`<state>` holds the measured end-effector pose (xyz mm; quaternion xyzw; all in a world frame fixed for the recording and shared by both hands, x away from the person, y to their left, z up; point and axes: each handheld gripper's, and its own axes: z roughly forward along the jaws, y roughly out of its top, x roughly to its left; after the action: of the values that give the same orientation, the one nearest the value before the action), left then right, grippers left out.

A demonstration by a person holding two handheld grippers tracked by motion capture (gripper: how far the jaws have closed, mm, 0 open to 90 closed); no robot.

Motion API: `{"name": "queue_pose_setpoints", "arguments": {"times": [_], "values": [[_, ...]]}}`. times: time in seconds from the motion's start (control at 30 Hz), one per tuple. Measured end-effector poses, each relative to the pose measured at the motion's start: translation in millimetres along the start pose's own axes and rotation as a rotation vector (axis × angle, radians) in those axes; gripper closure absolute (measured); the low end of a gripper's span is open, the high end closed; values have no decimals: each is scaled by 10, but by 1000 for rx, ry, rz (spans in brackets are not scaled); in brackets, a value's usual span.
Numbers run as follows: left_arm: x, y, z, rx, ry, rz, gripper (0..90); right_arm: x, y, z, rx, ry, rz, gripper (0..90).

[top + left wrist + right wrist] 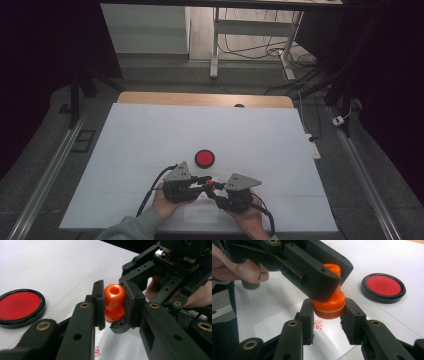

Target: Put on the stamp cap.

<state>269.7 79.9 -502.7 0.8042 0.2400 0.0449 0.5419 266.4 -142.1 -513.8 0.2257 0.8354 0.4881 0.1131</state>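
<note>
From the high view, I am seeing both hands coming in from six o'clock, wrists cut off by the lower edge. The left gripper [200, 180] and right gripper [216, 189] are meeting tip to tip near the front of the white table [150, 130]. The orange stamp [208, 182] is showing as a tiny spot between them, too small to read. The red lid [205, 158] is lying at twelve o'clock from the grippers, apart from them.

In the left gripper view, I am looking at the left gripper [113, 303] pinching the stamp's [114, 302] narrow handle, pads pressing both sides. The handle's top is showing a round hollow. The lid [20, 305] is sitting at nine o'clock, cut off at the edge.

In the right gripper view, the right gripper [327, 315] is clamping the stamp's [329, 302] wide base, which is hanging just above a paper sheet [287, 322] bearing a red print [318, 325]. The left jaws are hiding much of the handle. A thumb [249, 270] is showing at ten o'clock.
</note>
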Motion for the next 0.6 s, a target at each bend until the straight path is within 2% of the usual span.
{"name": "queue_pose_setpoints", "arguments": {"times": [0.13, 0.27, 0.6], "values": [[-5, -2, 0, 5, 14, 12, 730, -1, -3, -2, -5, 3, 1, 620], [14, -1, -17, -2, 18, 2, 730, -14, -7, -8, -18, 7, 7, 620], [43, 3, -56, -13, 25, -2, 730, -44, -17, -19, -7, 1, 8, 561]]}}
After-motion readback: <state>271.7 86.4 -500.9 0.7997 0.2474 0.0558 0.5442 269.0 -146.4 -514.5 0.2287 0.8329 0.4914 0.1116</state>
